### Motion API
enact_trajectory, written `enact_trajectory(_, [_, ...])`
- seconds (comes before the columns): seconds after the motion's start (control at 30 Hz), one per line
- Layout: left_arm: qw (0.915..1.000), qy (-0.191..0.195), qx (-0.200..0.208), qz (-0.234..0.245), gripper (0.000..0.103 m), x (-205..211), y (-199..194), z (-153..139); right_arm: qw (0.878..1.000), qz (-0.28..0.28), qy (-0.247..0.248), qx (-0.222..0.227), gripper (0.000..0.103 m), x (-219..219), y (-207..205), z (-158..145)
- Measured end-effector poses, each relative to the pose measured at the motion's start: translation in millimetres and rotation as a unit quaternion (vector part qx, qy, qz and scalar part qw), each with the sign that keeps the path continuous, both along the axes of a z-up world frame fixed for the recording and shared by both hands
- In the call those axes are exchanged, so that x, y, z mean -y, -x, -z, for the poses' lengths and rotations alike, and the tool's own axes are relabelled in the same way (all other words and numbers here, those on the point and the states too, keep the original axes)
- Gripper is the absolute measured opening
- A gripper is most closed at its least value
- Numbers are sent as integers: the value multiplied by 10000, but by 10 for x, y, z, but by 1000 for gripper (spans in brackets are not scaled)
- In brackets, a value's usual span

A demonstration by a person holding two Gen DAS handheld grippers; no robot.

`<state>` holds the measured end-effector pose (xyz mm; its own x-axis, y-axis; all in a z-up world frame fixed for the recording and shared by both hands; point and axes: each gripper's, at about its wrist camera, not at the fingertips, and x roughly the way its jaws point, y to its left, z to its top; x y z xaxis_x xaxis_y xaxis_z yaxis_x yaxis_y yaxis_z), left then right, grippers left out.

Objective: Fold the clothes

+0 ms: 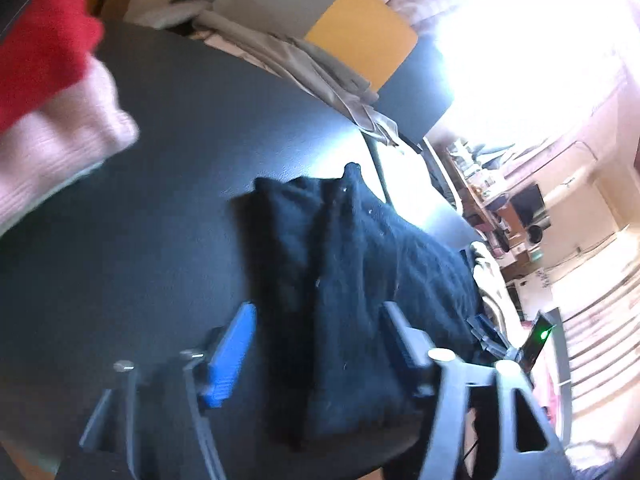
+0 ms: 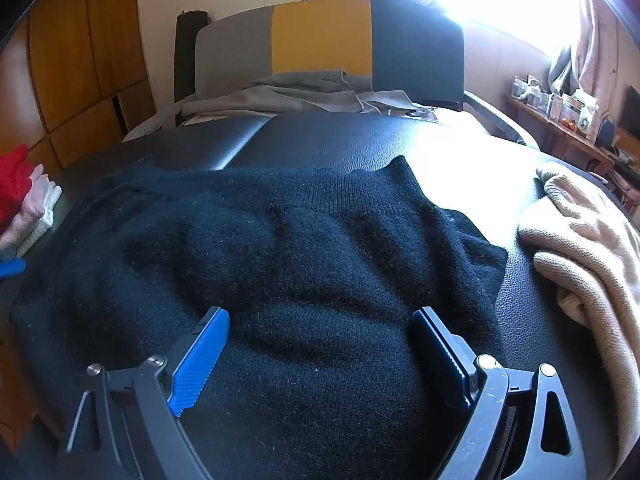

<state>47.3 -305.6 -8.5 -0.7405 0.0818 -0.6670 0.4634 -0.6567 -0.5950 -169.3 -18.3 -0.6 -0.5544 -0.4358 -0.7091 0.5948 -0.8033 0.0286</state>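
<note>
Between the blue pads of the right gripper (image 2: pixel 316 356), the black sweater (image 2: pixel 280 248) is filling the gap, yet the jaws are standing wide and nothing is being pinched; the tool is hovering low over the near hem, probably so that it can drop onto an edge and lift it for a fold. At 12 o'clock from it, the sweater is lying bunched on the dark table (image 2: pixel 320 136), its far edge reaching toward the grey and yellow chair (image 2: pixel 324 40), where a grey garment (image 2: pixel 304 96) is draped. At 3 o'clock, a beige knit (image 2: pixel 584 248) is waiting in a heap, likely the unfolded pile. At 9 o'clock, red and pink folded pieces (image 2: pixel 24 196) are sitting stacked, seemingly the finished ones kept out of the working area.

Over at the left gripper (image 1: pixel 316 344), the jaws are likewise gaping wide with the sweater (image 1: pixel 360 280) lying between and beyond them, unheld; whether the pads are touching the wool, I cannot tell. At 10 o'clock in that view, the red and pink stack (image 1: pixel 52 92) is showing blurred. Both tools appear to be lining up on opposite sides of the garment to take matching corners.
</note>
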Motion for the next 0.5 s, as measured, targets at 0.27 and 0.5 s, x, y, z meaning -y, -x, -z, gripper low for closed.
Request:
enact_trajectory(0.27, [9976,201,484,445,83,101,407,132,10000,-4,65,-14,94,-1,-16,3])
enact_trajectory(0.5, [9969,-9,332,713,71,131,816,148,9999,3,126,-17,95,12,-35,5])
